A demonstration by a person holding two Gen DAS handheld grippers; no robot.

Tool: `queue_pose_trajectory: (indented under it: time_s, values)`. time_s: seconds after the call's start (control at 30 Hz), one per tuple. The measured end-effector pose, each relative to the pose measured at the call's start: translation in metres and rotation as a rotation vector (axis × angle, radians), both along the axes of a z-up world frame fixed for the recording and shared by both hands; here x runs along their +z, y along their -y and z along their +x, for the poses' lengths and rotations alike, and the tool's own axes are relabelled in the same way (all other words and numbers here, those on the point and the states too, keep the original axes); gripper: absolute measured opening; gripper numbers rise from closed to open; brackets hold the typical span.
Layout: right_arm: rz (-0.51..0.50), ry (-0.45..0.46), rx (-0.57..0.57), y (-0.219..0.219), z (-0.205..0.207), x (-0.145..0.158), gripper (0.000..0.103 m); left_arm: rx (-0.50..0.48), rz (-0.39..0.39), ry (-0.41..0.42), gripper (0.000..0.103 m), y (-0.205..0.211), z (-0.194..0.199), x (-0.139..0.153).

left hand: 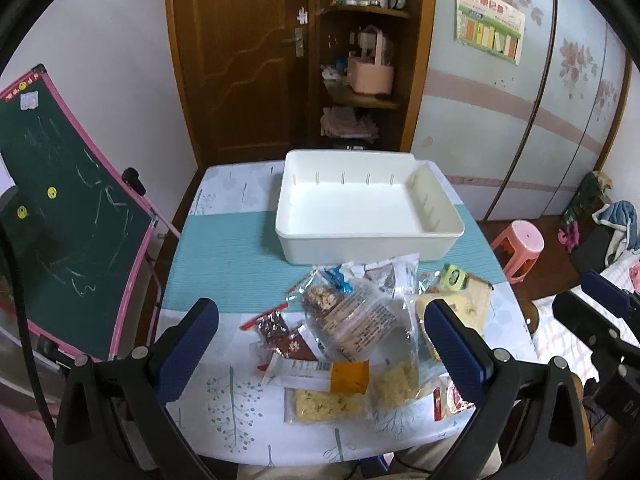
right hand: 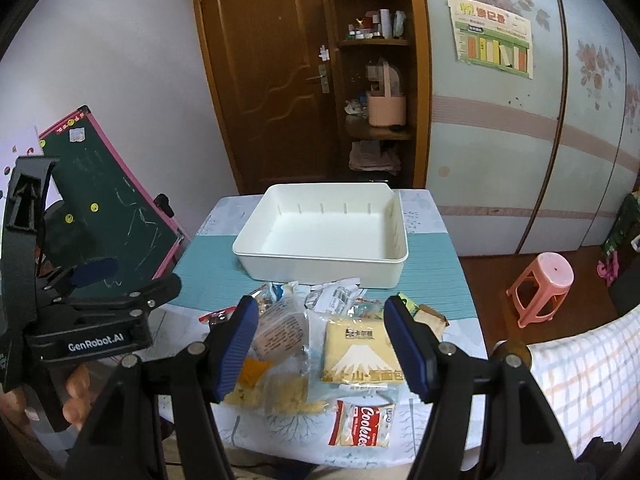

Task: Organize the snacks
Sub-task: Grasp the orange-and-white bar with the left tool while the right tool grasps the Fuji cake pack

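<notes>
Snack packets (left hand: 360,328) are lying in a loose heap on the near half of the table (left hand: 224,236), at 6 o'clock from the white bin (left hand: 368,208). The bin is sitting empty toward the far edge, its near wall just beside the top of the heap.

Within the heap: a clear bag of brown biscuits (left hand: 352,320) is resting on top at centre. A red-and-silver wrapper (left hand: 280,332) is lying at its 9 o'clock. An orange-ended packet (left hand: 320,372) is lying at 6 o'clock. Two bags of pale yellow crumbly snack (left hand: 324,404) are sitting nearest you. A yellow bread packet with a mountain print (right hand: 360,356) is lying at 3 o'clock, and a red-and-white Cookies packet (right hand: 364,424) is just below it.

You are holding your left gripper (left hand: 320,344) above the heap, jaws spread wide, nothing between the pads. Your right gripper (right hand: 320,344) is hovering likewise, jaws apart and clear of the packets, framing the biscuit bag and the bread packet.

Outward: a green chalkboard with pink frame (left hand: 68,216) is leaning at 9 o'clock of the table, a pink stool (right hand: 540,288) is standing at 3 o'clock, and a wooden door (left hand: 240,60) is showing at 12.
</notes>
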State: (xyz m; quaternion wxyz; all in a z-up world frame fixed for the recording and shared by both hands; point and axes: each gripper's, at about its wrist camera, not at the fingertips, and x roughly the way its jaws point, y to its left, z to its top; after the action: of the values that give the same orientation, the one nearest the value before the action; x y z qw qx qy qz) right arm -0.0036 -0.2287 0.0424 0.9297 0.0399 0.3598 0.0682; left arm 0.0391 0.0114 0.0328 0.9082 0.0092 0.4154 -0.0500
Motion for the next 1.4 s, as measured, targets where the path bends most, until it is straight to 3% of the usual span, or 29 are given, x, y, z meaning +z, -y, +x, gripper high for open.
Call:
queue_pose_trajectory:
  time_s: [0.37,0.63,0.83,0.93,1.1,1.23,1.33,1.4]
  values:
    - [0.049,-0.138,-0.042,0.018,0.024,-0.05,0.066,-0.052,0.048,-0.129,0.102,0.002,0.021,-0.051]
    - [0.104,-0.275,-0.073,0.037,0.044,-0.099,0.066,-0.094,0.038,-0.272,0.102,-0.016,0.042,-0.115]
    - [0.083,-0.367,-0.037,0.034,0.059,-0.133,0.066,-0.116,0.001,-0.387,0.102,-0.031,0.052,-0.16]
    - [0.079,-0.411,-0.019,0.03,0.067,-0.149,0.066,-0.163,-0.004,-0.404,0.102,-0.032,0.053,-0.174]
    - [0.115,-0.461,0.01,0.03,0.075,-0.166,0.066,-0.296,0.096,-0.378,0.102,-0.024,0.049,-0.186]
    - [0.121,-0.465,0.04,0.025,0.077,-0.168,0.066,-0.425,0.222,-0.352,0.102,-0.007,0.045,-0.191]
    - [0.105,-0.453,0.081,0.014,0.078,-0.165,0.066,-0.502,0.324,-0.336,0.102,0.008,0.043,-0.197]
    - [0.077,-0.446,0.112,0.004,0.078,-0.163,0.066,-0.532,0.349,-0.33,0.102,0.014,0.043,-0.198]
